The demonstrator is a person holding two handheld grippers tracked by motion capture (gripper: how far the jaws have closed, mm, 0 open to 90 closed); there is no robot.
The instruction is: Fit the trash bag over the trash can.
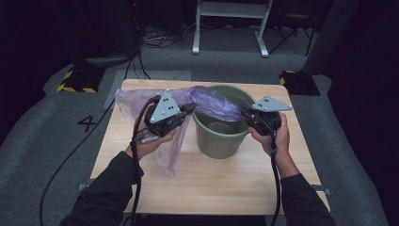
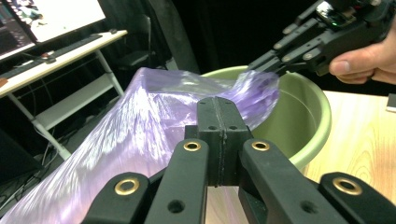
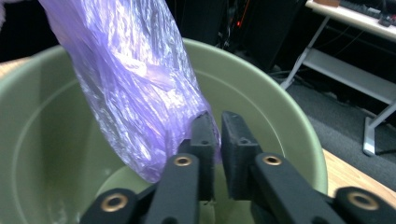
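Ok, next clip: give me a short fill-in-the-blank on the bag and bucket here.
1. The plastic bag stretched between the grippers is ____ in colour.
2. The green bucket stands on a ____ table.
3. The left gripper has its jaws ____ on the bag.
4. The right gripper is poised over the ____.

Missing words: purple; wooden; shut; bucket

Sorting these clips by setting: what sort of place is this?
Probably a lab or recording studio, not a home: dark curtains surround a small wooden table, hazard-striped floor blocks sit on grey carpet, and a desk with monitors stands nearby.
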